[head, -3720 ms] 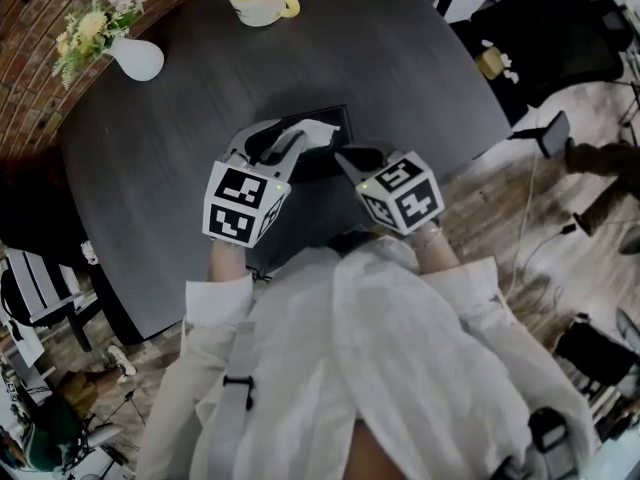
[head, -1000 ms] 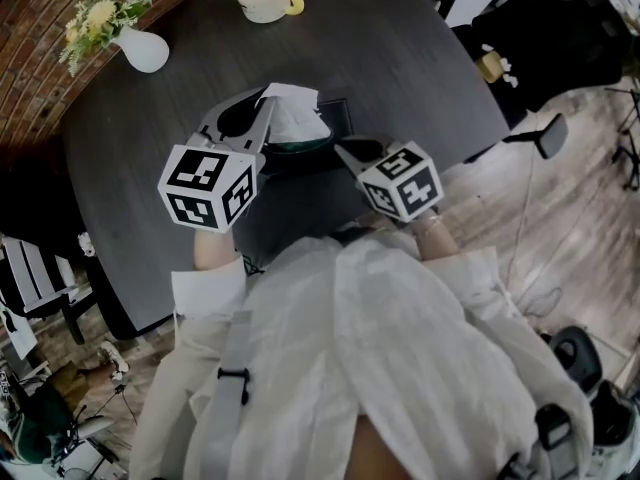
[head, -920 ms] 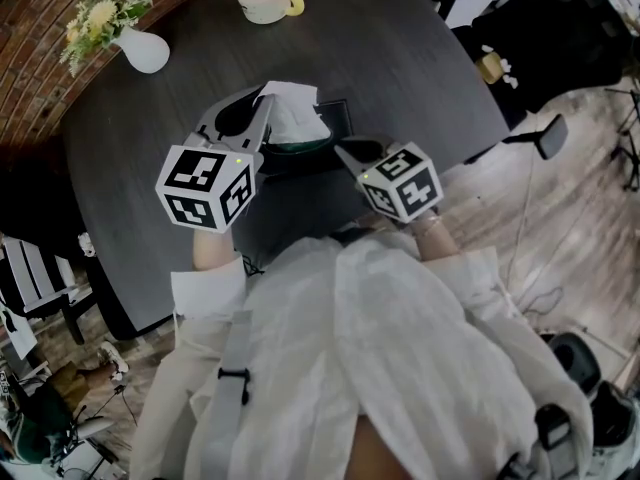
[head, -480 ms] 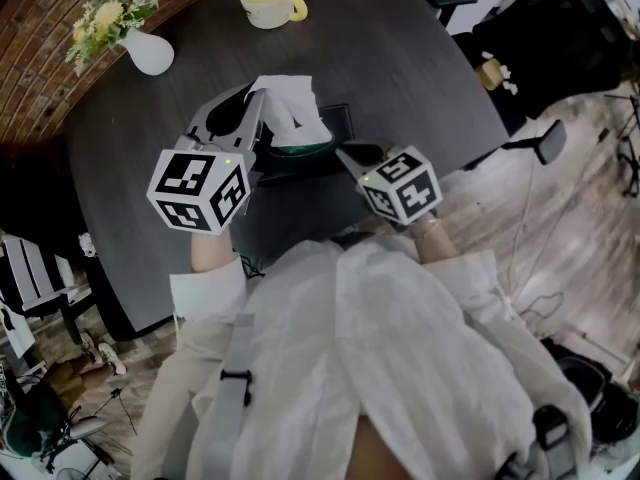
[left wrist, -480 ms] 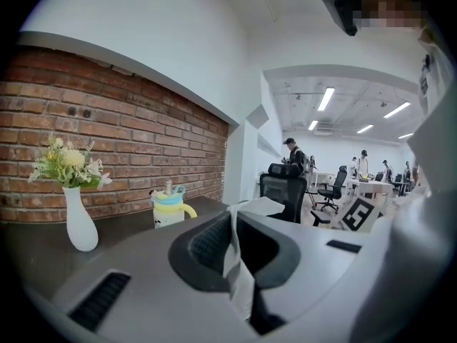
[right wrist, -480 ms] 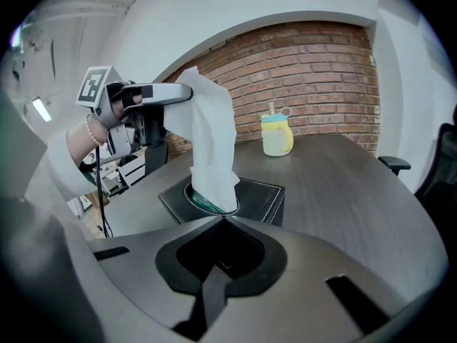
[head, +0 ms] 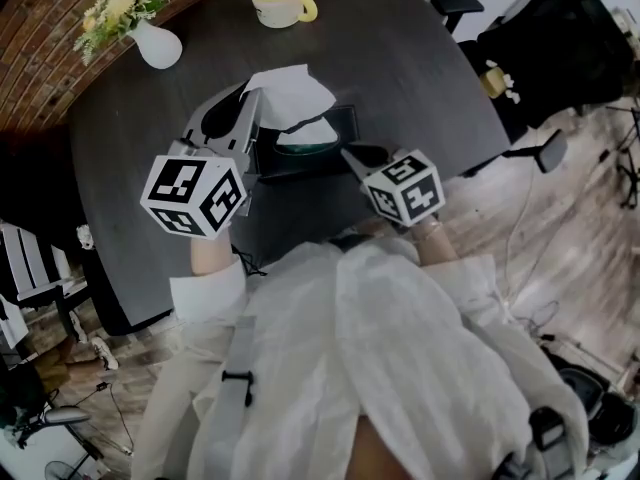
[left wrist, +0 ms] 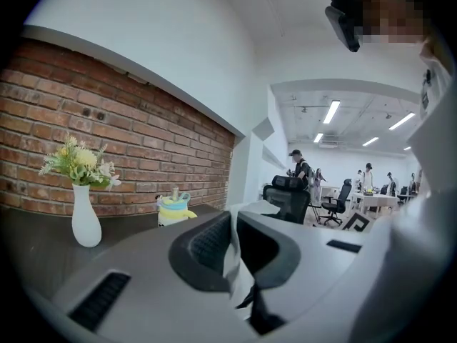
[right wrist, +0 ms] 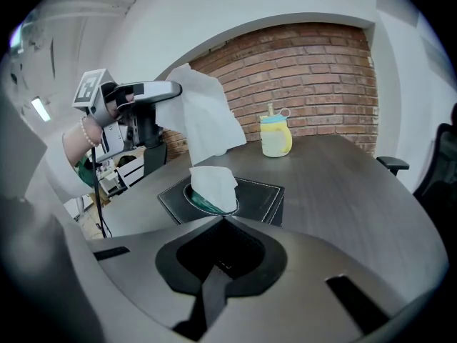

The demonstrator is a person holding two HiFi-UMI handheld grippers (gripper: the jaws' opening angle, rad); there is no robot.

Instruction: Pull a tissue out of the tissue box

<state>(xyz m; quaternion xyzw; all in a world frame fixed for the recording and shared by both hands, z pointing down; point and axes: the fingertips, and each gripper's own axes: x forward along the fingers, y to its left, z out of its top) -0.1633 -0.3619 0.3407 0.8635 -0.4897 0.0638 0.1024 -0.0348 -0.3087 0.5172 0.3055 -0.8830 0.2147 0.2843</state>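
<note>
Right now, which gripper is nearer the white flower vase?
Left. The left gripper, shut on the tissue, is on the vase side of the tissue box; the right gripper sits at the box's opposite side.

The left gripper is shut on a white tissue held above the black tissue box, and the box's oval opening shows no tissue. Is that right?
Not the opening. The left gripper is shut on the white tissue above the black tissue box, but a second white tissue stands up out of the box's oval opening; the right gripper view shows it.
</note>
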